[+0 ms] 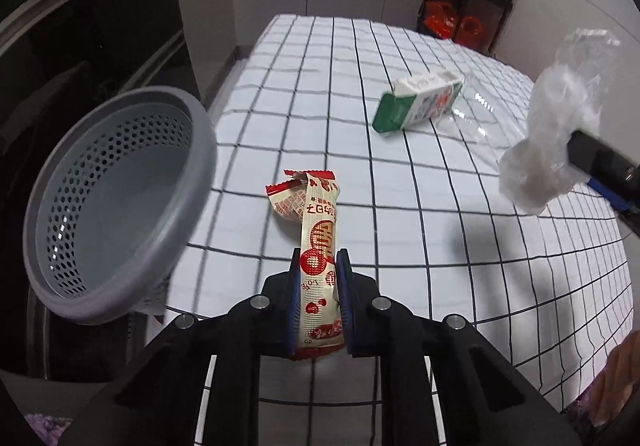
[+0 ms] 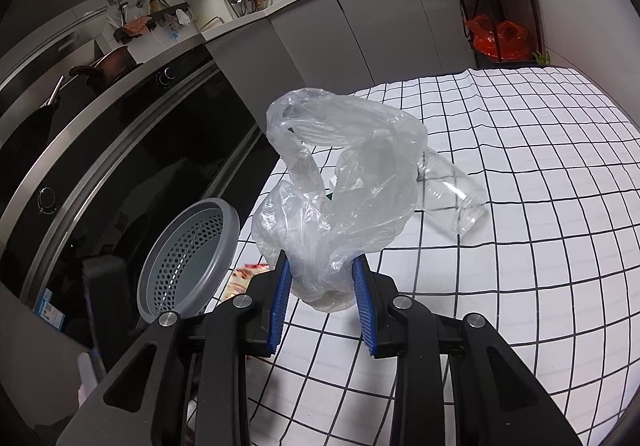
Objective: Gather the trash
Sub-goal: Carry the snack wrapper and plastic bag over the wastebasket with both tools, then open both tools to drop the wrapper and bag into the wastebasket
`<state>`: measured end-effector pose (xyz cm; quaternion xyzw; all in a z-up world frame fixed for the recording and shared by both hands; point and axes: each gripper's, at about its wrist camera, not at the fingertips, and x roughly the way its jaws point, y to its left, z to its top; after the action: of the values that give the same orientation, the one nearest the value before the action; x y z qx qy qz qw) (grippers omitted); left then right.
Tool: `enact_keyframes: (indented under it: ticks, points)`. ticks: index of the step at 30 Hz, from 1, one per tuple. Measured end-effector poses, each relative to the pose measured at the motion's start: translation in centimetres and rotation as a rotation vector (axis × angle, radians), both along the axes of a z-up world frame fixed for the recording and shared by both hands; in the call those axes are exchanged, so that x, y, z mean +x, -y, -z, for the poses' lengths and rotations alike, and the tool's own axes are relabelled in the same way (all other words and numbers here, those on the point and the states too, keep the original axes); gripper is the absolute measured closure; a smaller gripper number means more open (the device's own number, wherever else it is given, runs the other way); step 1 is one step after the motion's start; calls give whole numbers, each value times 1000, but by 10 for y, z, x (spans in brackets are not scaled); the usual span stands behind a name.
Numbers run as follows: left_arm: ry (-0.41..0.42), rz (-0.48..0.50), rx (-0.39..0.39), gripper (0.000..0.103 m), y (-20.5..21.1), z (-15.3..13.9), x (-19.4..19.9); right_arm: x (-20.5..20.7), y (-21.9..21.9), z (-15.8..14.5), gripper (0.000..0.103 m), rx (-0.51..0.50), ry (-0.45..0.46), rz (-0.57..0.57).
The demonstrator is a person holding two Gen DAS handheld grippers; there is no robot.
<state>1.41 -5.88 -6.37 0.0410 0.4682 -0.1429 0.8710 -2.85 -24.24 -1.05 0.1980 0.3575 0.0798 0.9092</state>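
Basket (image 1: 116, 202) is hanging off the table's (image 1: 460, 246) left edge, tilted, mouth facing me, looking empty from here.

Left hand-held gripper (image 1: 320, 266): I am pinching a red-and-cream wrapper (image 1: 318, 246) between the blue pads, jaws nearly together. The wrapper's torn far end is pointing out over the checked cloth; whether it is touching the cloth I cannot tell.

Farther back, right of centre, a green-and-white carton (image 1: 420, 102) is lying on its side, and just beside it a clear bottle (image 2: 452, 198), also on its side. Both are waiting.

Right hand-held gripper (image 2: 320, 278): I am holding a crumpled clear bag (image 2: 340, 186), jaws partly apart with the plastic bunched between them. The bag is riding above the table, well right of the basket.

Step in hand, as I judge it: carrying two picked pieces to the basket. Next I am needing to swing the wrapper left over the rim and let go, then bring the bag across. The bag is light and may cling to a pad on release.
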Motion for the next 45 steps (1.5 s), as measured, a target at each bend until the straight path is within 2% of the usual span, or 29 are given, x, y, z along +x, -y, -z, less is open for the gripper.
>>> enact_keyframes:
  ticks: [5, 10, 19, 24, 33, 45]
  points:
    - [83, -33, 16, 86, -35, -35, 7, 8, -16, -3, 73, -13, -7, -27]
    - [178, -115, 52, 86, -83, -67, 30, 23, -48, -5, 73, -42, -7, -80]
    - [238, -233, 100, 86, -147, -78, 60, 68, -127, -7, 73, -41, 2, -203]
    - [208, -262, 101, 86, -170, -69, 72, 93, -167, -3, 73, -45, -6, -273]
    - [127, -248, 82, 86, -181, -52, 86, 126, -214, 11, 73, -82, -56, -363]
    - [54, -295, 46, 84, -201, -39, 97, 142, -226, 23, 73, -96, -99, -414]
